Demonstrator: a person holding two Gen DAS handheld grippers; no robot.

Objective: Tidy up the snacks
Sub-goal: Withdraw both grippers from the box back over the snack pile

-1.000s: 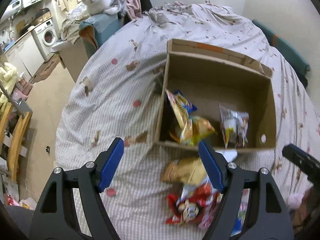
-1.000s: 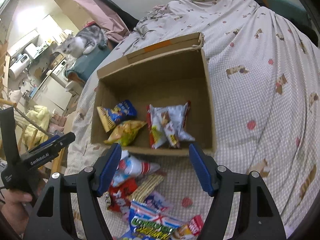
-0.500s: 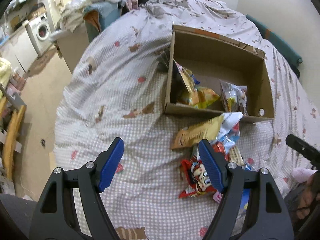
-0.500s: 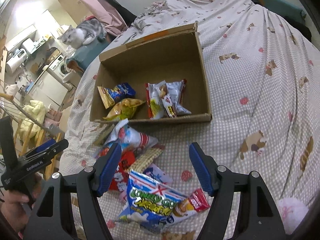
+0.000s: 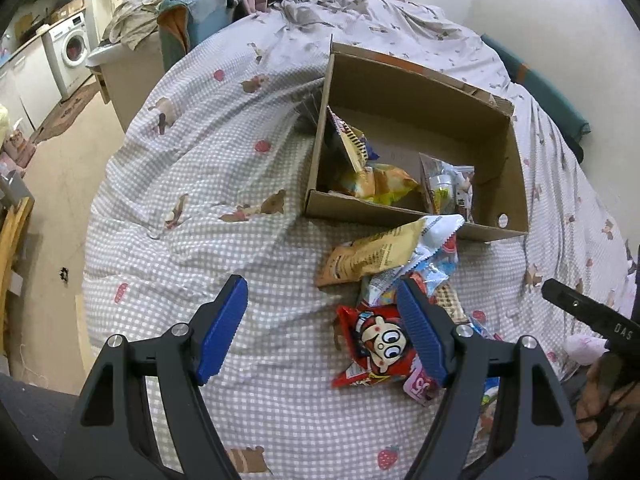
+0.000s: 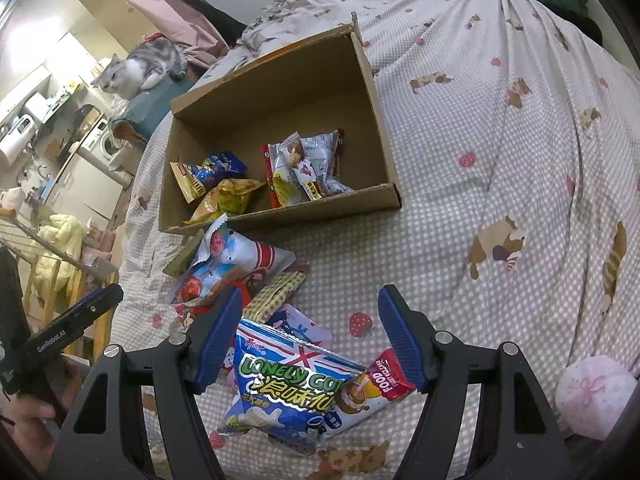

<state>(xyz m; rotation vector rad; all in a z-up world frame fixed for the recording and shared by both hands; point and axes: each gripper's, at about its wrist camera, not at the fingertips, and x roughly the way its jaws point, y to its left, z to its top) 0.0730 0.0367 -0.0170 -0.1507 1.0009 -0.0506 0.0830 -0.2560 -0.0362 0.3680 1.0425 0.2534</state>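
An open cardboard box (image 5: 516,184) (image 6: 372,92) sits on the checked bedspread with a few snack packets inside. In front of it lies a loose pile of snacks: a yellow packet (image 5: 368,254), a red cartoon-face packet (image 5: 378,346) and a blue-and-white packet (image 6: 292,384). My left gripper (image 5: 322,326) hovers open over bare bedspread, its right finger over the red packet's edge. Open too, my right gripper (image 6: 310,338) hangs above the blue-and-white packet, nothing pinched.
A cat (image 6: 136,66) lies on a teal seat beside the bed. A washing machine (image 5: 72,46) and floor are at left. A pink-white soft ball (image 6: 592,394) rests at the bed's near right. A teal cushion (image 5: 548,92) lines the wall.
Both grippers have drawn back from the box and tilted down, so the loose snack pile now fills the lower views. The jaws stayed open.
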